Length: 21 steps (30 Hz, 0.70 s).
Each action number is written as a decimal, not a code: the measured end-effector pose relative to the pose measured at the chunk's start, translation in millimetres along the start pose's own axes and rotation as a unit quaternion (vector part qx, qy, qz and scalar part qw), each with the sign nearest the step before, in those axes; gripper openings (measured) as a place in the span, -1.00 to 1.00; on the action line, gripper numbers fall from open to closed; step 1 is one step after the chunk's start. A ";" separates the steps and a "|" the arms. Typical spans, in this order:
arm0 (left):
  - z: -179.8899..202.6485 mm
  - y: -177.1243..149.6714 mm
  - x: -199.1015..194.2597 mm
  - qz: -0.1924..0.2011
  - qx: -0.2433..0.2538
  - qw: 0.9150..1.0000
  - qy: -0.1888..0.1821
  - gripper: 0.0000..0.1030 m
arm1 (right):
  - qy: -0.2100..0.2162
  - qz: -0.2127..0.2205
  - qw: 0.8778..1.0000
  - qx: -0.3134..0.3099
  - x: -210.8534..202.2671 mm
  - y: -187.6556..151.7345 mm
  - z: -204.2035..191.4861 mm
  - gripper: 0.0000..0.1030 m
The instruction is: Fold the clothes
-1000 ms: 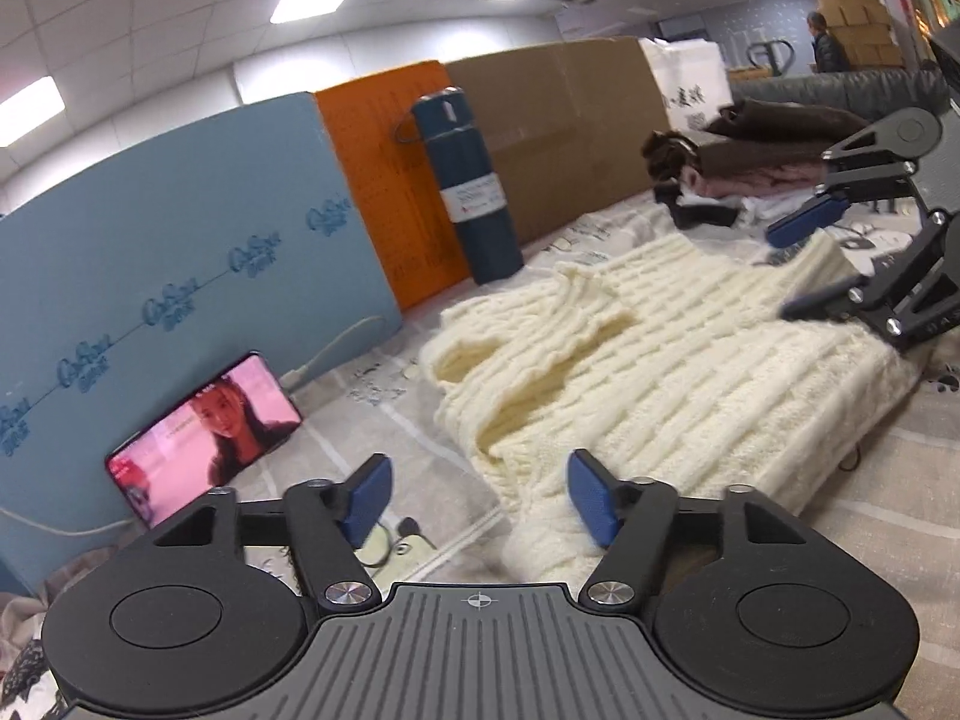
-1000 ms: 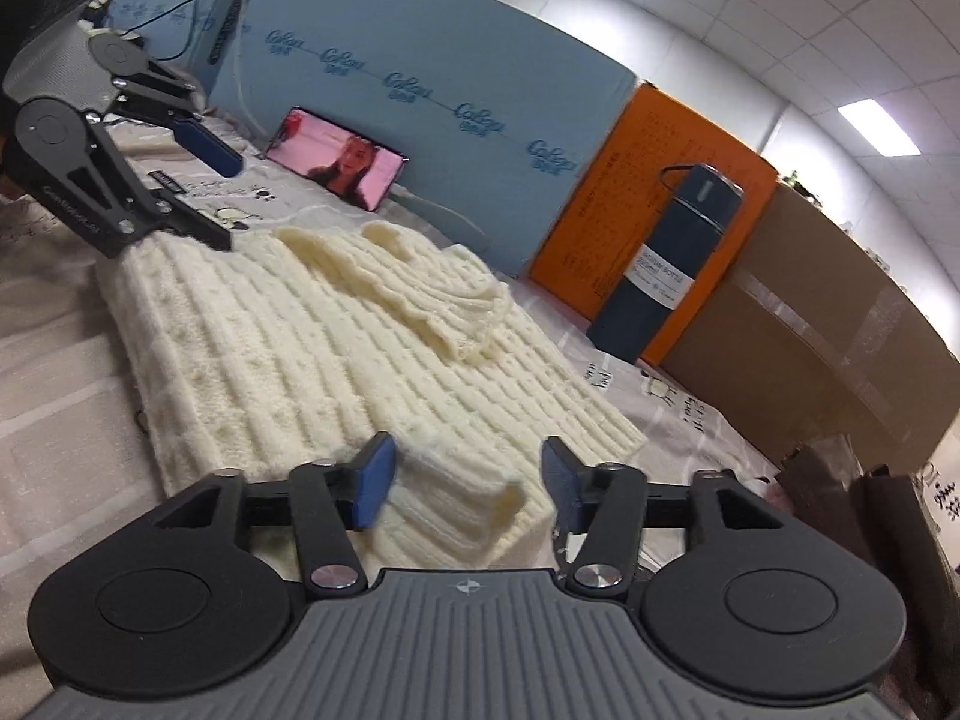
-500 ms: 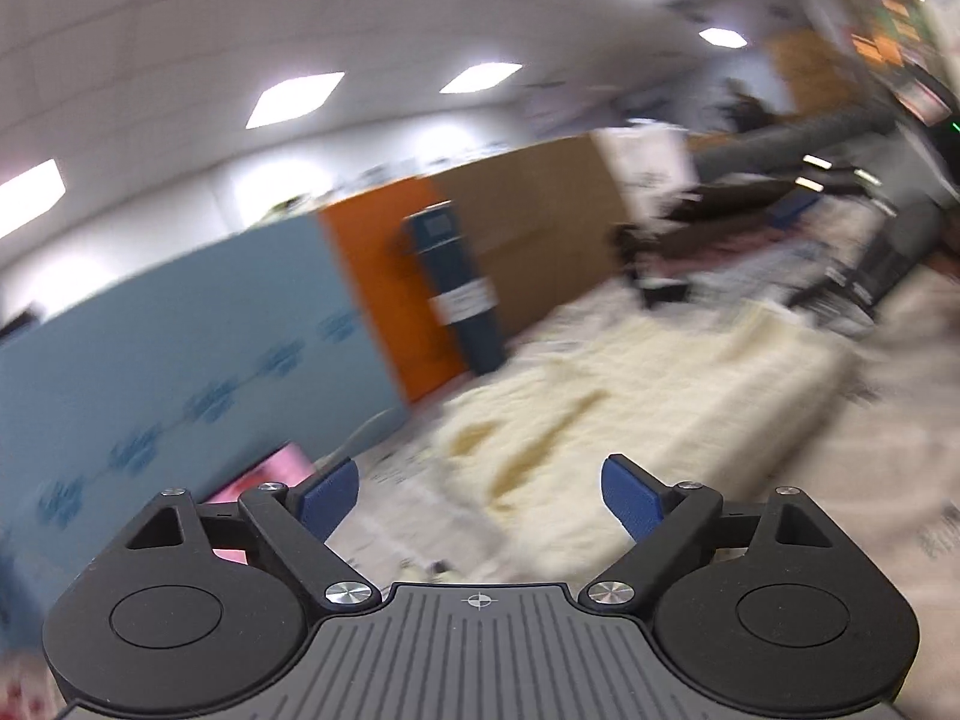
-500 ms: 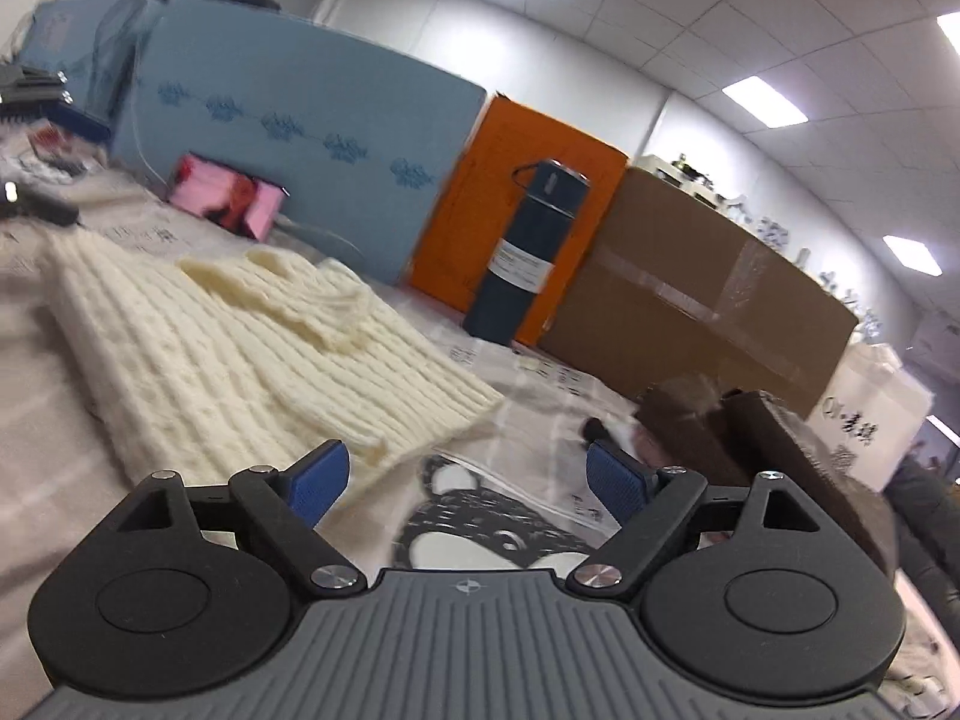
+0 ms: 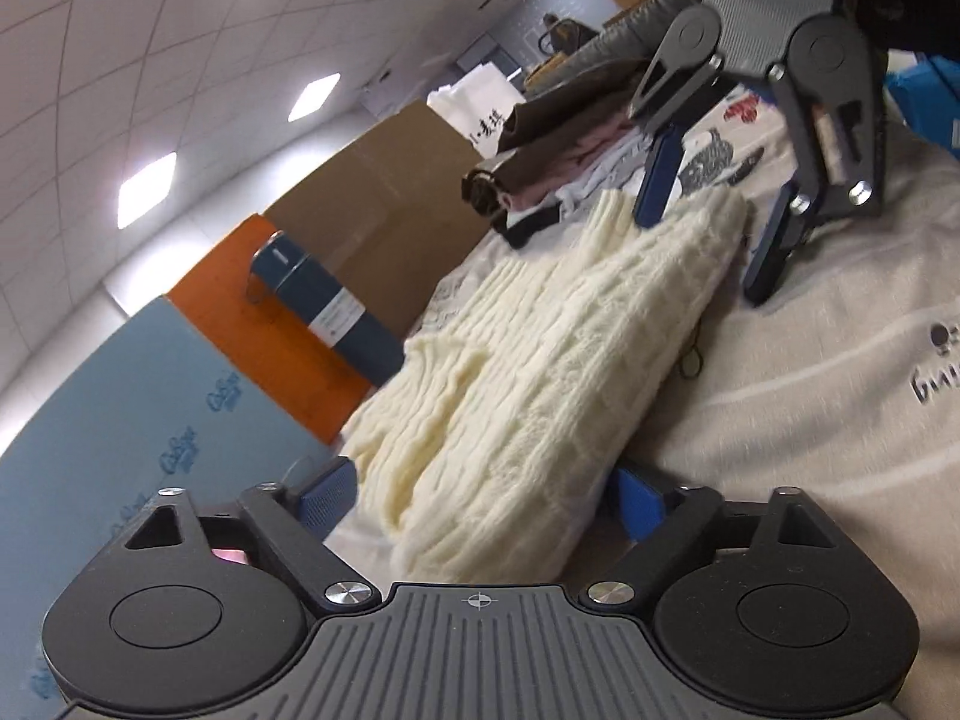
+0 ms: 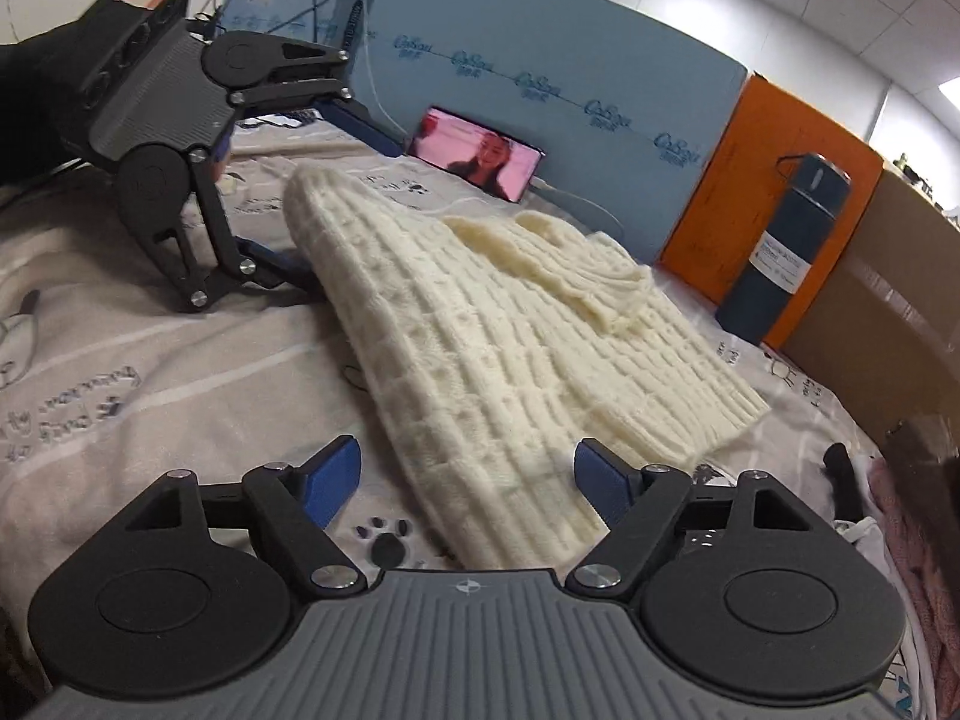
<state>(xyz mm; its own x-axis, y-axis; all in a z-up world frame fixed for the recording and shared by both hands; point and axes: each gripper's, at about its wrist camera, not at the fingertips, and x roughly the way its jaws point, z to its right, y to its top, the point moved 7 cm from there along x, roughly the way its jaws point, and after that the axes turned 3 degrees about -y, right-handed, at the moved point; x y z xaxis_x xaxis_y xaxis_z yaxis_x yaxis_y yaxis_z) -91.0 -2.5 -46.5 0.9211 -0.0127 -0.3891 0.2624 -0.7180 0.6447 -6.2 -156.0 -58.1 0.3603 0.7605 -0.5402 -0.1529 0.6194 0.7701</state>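
A cream cable-knit sweater (image 5: 540, 372) lies folded into a long strip on the printed bedsheet (image 5: 840, 360). My left gripper (image 5: 480, 498) is open and straddles the near end of that strip, one blue pad on each side. My right gripper (image 5: 714, 222) stands open over the far end. In the right wrist view the sweater (image 6: 498, 360) runs between the wide fingers of the right gripper (image 6: 468, 483). The left gripper (image 6: 324, 198) straddles the opposite end, its lower finger low against the sheet beside the knit.
A phone (image 6: 480, 153) playing a video leans on a blue foam board (image 6: 540, 60). A dark blue flask (image 6: 786, 252) stands by an orange panel (image 6: 768, 180) and a cardboard sheet (image 5: 396, 180). A pile of brown and pink clothes (image 5: 552, 138) sits beyond the sweater's end.
Both grippers' jaws have spread wider than a second ago. They swung up off the sweater, then came down again, one at each end of the folded strip.
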 end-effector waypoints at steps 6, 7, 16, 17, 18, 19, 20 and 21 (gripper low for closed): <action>-8.5 -0.1 6.0 0.008 -0.045 0.999 -0.017 -0.13 | -0.028 -0.005 1.000 0.001 3.6 -3.6 16.5 -0.03; -8.9 0.6 4.6 0.009 -0.049 0.999 -0.019 -0.22 | -0.028 -0.002 1.000 0.001 3.2 -3.0 16.1 -0.31; 0.2 5.5 -35.6 0.031 -0.064 0.997 -0.024 -0.40 | -0.028 0.025 0.999 0.004 -26.7 6.9 -4.5 -0.63; 3.8 6.4 -44.6 0.033 -0.063 0.997 -0.026 -0.40 | -0.025 0.029 0.999 0.005 -31.8 7.8 -7.9 -0.63; 6.5 7.5 -53.1 0.034 -0.063 0.997 -0.030 -0.40 | -0.022 0.032 0.999 0.007 -36.9 8.7 -11.4 -0.63; 8.7 8.7 -61.3 0.035 -0.064 0.997 -0.034 -0.40 | -0.019 0.036 0.999 0.008 -42.0 9.6 -14.9 -0.63; 10.8 10.0 -69.5 0.035 -0.064 0.997 -0.039 -0.40 | -0.016 0.040 0.999 0.009 -47.1 10.5 -18.3 -0.63; 10.6 10.4 -73.3 0.036 -0.069 0.996 -0.042 -0.39 | -0.013 0.044 0.999 0.011 -52.2 11.4 -21.8 -0.63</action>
<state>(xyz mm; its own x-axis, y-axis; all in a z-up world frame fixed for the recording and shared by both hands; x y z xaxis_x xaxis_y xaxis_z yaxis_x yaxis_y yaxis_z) -158.9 -16.5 -18.3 0.9132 -0.1237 -0.3883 0.2387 -0.6101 0.7556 -46.8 -184.4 -28.5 0.3696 0.8065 -0.4615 -0.1654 0.5458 0.8214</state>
